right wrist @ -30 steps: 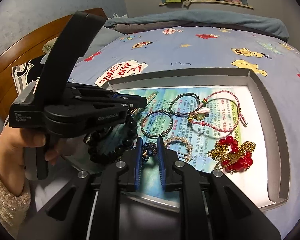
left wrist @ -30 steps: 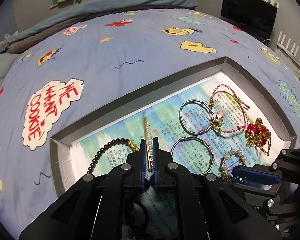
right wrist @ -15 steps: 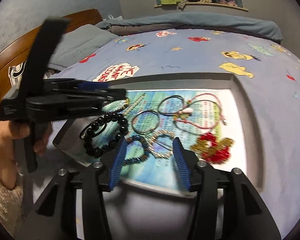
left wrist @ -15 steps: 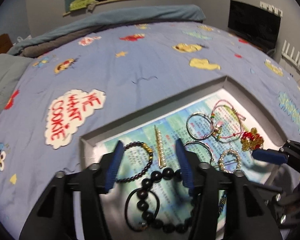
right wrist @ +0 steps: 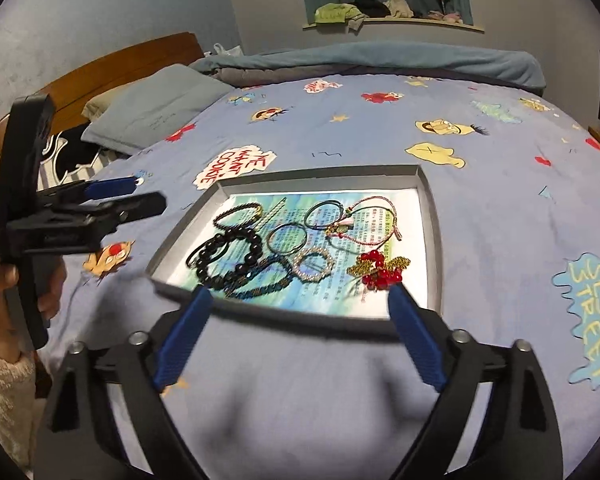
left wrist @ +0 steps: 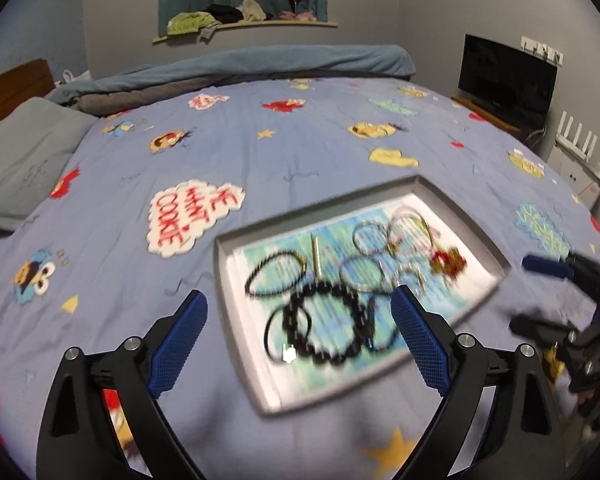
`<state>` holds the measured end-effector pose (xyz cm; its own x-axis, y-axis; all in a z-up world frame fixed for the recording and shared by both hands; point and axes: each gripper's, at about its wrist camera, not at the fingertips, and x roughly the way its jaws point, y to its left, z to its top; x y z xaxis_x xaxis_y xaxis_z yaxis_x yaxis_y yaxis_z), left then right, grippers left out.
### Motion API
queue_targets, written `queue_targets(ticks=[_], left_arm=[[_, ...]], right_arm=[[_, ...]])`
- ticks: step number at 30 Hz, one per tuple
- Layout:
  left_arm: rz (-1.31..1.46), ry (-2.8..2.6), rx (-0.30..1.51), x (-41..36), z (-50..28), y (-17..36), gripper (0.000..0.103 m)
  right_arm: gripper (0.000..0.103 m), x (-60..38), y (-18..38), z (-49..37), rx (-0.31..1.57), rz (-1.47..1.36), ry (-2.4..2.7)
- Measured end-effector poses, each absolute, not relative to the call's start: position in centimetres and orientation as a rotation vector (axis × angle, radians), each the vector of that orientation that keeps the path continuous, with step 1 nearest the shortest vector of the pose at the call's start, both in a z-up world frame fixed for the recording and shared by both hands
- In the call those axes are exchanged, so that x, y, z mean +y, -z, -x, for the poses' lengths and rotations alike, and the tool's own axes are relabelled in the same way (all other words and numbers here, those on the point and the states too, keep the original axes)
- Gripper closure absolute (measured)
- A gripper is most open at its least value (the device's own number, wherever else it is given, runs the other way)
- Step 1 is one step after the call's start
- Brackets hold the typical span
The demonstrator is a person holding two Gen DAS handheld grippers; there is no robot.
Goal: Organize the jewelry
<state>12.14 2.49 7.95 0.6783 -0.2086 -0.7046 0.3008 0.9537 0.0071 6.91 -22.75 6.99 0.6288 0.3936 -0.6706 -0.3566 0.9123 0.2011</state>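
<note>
Grippers first: the right gripper and left gripper have just been spreading their jaws, which gape wide with nothing between them, near of the grey tray. Farther in, the black bead bracelet overlaps neighbouring bangles; a careless pinch could likely drag several out together.

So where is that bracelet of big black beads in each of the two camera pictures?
Left wrist view: big black bead bracelet, low in the middle, at the near end of the grey tray.
Right wrist view: same bracelet, left of centre, in the tray's near left part.
Shared landmark: the "WE WANT COOKIE" patch on the bedspread.
</note>
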Motion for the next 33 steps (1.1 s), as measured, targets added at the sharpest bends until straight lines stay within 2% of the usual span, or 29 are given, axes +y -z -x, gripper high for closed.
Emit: queue_targets(ticks=[2, 13, 26, 33], left_arm=[[-0.144, 0.283, 0.779, 2.4, -10.5, -8.2, 0.009], [-0.041, 0.199, 0.766, 2.4, -4.6, -6.2, 0.007], [-0.021, 0.131, 0.763, 2.1, -6.1, -3.6, 0.006], [-0.046, 0.090, 0.754, 1.8, -6.5, -3.4, 0.006]], right_arm=[[0.006, -22.9, -7.8, -5.9, 0.778, -0.037, -0.430], [0.006, -23.4, -7.7, -3.4, 0.755, -0.045, -0.389], [0.006, -24.3, -6.3, -4.1, 0.672, 0.005, -0.233], [0.006, -24.0, -5.4, -4.3, 0.701, 0.009, -0.245]])
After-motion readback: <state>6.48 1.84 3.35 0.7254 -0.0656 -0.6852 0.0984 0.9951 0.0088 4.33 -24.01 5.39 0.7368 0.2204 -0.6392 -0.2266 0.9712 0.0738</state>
